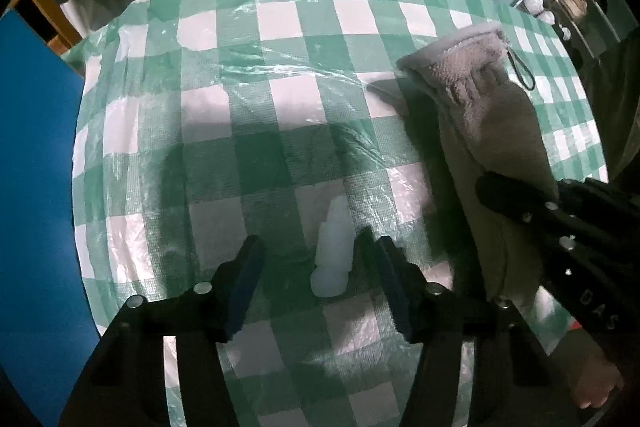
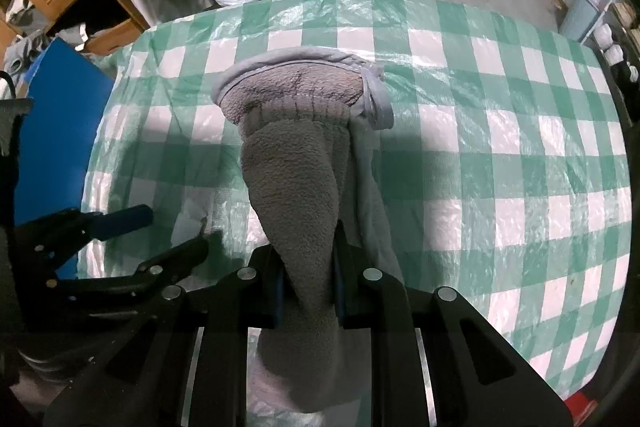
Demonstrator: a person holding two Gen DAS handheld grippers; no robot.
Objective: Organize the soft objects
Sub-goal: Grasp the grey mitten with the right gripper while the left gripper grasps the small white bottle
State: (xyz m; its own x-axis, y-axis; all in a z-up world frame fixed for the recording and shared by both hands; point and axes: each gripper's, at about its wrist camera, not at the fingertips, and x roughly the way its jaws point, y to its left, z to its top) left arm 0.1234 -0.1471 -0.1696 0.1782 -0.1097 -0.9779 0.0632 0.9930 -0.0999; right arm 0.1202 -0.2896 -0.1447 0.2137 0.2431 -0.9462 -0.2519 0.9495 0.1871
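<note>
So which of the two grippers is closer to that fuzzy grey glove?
The right. The right gripper is clamped on the grey glove, holding it between its fingers. The left gripper is open over the checked tablecloth, beside the glove, not touching it.

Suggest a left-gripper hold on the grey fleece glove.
Probably the piped cuff of the grey fleece glove, approached from its left, your own side. That end lies bunched and free on the green checked tablecloth, while the right gripper clamps the near end.
</note>
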